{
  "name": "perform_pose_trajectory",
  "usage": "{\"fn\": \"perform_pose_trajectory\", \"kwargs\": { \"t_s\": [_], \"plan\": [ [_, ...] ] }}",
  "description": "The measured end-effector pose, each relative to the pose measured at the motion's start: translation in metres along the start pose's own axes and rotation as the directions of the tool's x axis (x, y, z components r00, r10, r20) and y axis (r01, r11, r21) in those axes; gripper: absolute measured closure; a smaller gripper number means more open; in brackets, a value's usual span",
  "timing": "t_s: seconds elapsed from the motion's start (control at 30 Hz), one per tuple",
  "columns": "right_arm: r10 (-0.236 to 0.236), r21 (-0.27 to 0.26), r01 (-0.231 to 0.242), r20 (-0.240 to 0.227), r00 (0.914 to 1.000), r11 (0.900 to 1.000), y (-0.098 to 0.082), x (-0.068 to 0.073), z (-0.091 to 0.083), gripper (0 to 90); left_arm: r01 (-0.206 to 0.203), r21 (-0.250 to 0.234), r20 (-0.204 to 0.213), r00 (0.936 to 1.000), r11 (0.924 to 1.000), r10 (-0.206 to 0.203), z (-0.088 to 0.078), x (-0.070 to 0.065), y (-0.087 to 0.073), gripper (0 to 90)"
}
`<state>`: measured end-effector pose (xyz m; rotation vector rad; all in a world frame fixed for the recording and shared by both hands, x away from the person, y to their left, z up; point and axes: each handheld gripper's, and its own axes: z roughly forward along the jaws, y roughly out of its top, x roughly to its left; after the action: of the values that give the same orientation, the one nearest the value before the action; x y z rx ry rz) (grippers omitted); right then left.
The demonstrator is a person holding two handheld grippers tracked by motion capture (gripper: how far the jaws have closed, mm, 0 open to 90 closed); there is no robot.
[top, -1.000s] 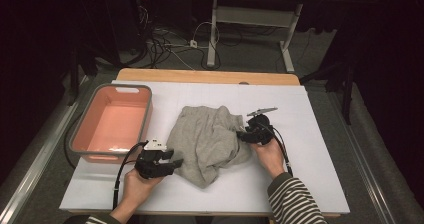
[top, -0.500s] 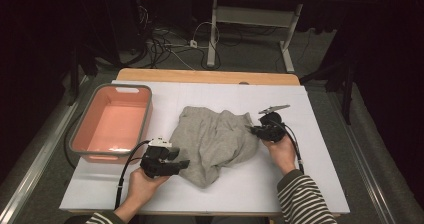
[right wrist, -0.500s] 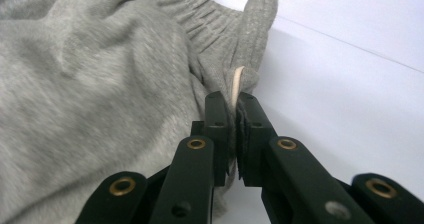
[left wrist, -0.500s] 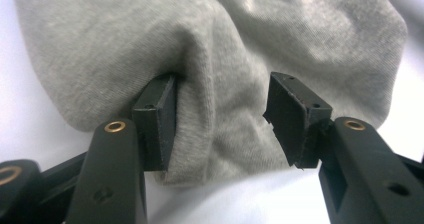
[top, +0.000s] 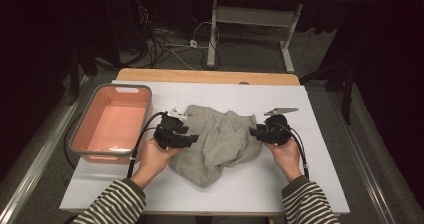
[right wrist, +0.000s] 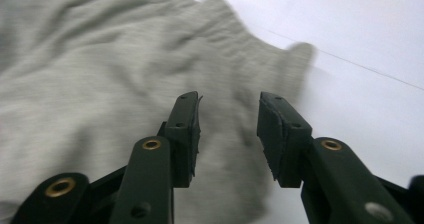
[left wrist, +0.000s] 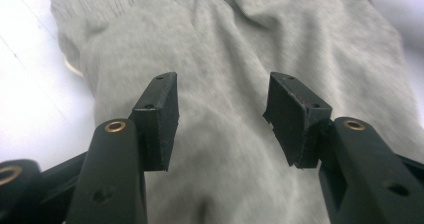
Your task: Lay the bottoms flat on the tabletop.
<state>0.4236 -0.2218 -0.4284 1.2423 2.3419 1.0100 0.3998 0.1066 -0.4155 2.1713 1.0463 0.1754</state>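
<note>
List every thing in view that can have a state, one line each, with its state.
Grey garment: crumpled in a heap on the white table top, not folded, not held.
Pink tub: upright at the table's left edge, empty.
Left hand-held gripper: jaws apart above the garment, nothing between the pads.
Right hand-held gripper: jaws have just been opening, no cloth between them, over the garment's edge.

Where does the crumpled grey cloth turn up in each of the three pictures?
High view: grey cloth lies mid-table between the two grippers, right of the pink tub.
Left gripper view: cloth spreads behind both black jaws.
Right gripper view: cloth covers the left and centre.
Shared landmark: the white table, beside the cloth everywhere.
</note>
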Motion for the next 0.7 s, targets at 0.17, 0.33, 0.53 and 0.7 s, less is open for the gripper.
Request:
{"fn": "perform_pose_trajectory", "kwargs": {
  "t_s": [0.17, 0.33, 0.53, 0.7],
  "plan": [
    [-0.015, 0.021, 0.015, -0.045, 0.9989, 1.000, 0.000, 0.013, 0.007, 56.5, 0.016, 0.052, -0.024, 0.9996, 0.9985, -0.015, 0.023, 0.006, 0.003, 45.1],
    [-0.018, 0.072, 0.022, -0.060, 0.9980, 0.997, -0.002, 0.017, 0.022, 58.6, 0.014, 0.098, -0.026, 0.9996, 0.9951, -0.012, 0.037, 0.008, 0.000, 47.6],
    [-0.050, 0.107, 0.060, -0.096, 0.9942, 0.992, -0.007, 0.022, 0.030, 75.6, 0.021, 0.180, 0.024, 0.9994, 0.9834, -0.026, 0.049, 0.007, -0.007, 60.5],
    [-0.050, 0.118, 0.064, -0.116, 0.9920, 0.991, -0.009, 0.022, 0.030, 86.4, 0.015, 0.190, 0.053, 0.9983, 0.9816, -0.025, 0.048, 0.006, -0.011, 78.5]
  ]
}}
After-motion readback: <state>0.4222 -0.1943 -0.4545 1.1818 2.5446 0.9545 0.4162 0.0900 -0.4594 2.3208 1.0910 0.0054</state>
